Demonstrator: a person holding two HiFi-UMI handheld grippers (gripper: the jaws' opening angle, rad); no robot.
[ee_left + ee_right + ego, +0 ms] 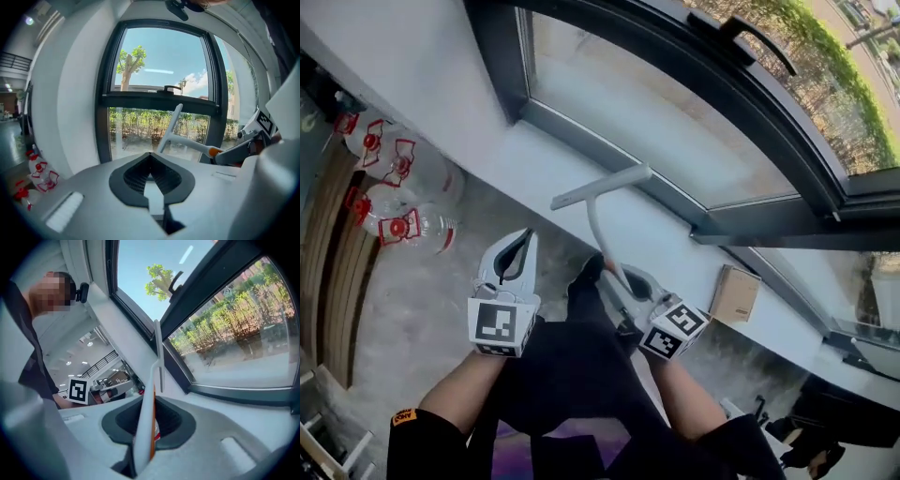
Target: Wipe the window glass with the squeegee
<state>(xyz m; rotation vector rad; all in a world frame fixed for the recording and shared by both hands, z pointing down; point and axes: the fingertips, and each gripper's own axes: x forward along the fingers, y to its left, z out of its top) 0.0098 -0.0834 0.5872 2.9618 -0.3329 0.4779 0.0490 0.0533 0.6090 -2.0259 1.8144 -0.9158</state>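
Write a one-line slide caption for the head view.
Right gripper shut on the white squeegee, blade aimed at the window glass; left gripper shut and empty alongside.

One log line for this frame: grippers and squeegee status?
left gripper: shut, empty | right gripper: shut on squeegee | blade: near window glass, contact unclear
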